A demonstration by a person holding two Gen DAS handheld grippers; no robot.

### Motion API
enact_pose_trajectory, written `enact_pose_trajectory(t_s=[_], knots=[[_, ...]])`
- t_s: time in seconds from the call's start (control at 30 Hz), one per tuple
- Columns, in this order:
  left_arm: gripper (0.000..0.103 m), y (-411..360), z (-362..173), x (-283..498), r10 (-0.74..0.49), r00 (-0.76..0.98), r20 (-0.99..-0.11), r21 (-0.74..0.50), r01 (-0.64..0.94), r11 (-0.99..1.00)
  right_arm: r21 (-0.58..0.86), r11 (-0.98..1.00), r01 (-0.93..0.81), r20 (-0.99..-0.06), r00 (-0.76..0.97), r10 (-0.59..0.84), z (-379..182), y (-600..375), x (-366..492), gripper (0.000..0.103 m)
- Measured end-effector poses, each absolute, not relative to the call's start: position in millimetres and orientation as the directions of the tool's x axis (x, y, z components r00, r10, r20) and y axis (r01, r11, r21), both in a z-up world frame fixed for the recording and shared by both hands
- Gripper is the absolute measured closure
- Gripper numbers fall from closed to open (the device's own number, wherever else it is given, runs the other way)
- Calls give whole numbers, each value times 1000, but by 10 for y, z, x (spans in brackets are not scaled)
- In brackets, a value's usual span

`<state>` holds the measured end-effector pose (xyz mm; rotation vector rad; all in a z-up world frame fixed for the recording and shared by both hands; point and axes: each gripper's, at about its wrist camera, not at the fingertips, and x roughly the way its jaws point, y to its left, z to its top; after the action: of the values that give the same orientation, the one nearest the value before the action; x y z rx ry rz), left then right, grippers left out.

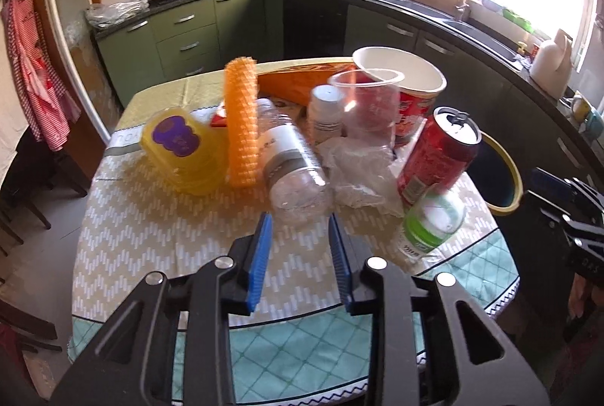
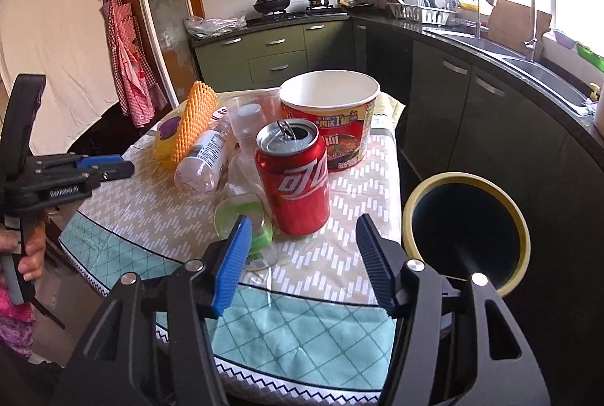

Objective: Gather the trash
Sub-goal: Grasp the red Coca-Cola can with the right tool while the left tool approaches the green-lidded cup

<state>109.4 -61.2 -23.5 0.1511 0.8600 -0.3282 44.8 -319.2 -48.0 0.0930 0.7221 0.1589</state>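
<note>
Trash lies on the round table point(image 1: 151, 240). A clear plastic bottle point(image 1: 290, 164) lies on its side just beyond my open left gripper point(image 1: 300, 232). A red cola can point(image 2: 292, 179) stands upright just beyond my open right gripper point(image 2: 302, 236); it also shows in the left wrist view point(image 1: 438, 156). A small green-labelled bottle point(image 2: 245, 217) lies by the right gripper's left finger. An instant-noodle cup point(image 2: 332, 119), a clear cup point(image 1: 368, 104), crumpled plastic point(image 1: 358, 172), an orange foam net point(image 1: 241, 126) and a yellow tub point(image 1: 181, 149) sit behind. Both grippers are empty.
A black bin with a yellow rim point(image 2: 466, 228) stands right of the table, close to the right gripper. The other gripper shows at each view's edge: the left one point(image 2: 75, 172), the right one point(image 1: 573, 213). Kitchen counters, sink and stove run behind. Chairs stand at left.
</note>
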Motion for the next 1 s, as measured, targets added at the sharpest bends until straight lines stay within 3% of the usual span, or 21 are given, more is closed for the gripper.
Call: enact_pose_trajectory(t_s=[0.23, 0.4, 0.63, 0.9, 1.0], knots=[[73, -1196, -468, 1164, -287, 545, -788, -39, 421, 906, 161, 965, -207, -659, 705, 261, -477, -3343, 820, 39], [87, -1268, -520, 1160, -283, 535, -796, -56, 401, 914, 170, 948, -269, -664, 680, 312, -486, -3301, 1033, 39], [100, -1349, -582, 1044, -318, 493, -810, -93, 427, 899, 133, 937, -323, -680, 658, 323, -514, -3178, 1376, 21], [101, -1314, -570, 997, -306, 498, -812, -86, 416, 905, 100, 931, -351, -716, 624, 312, -661, -3032, 1627, 21], [101, -1330, -588, 983, -309, 493, -813, -86, 423, 902, 88, 933, -349, -736, 608, 297, -736, -2974, 1709, 28]])
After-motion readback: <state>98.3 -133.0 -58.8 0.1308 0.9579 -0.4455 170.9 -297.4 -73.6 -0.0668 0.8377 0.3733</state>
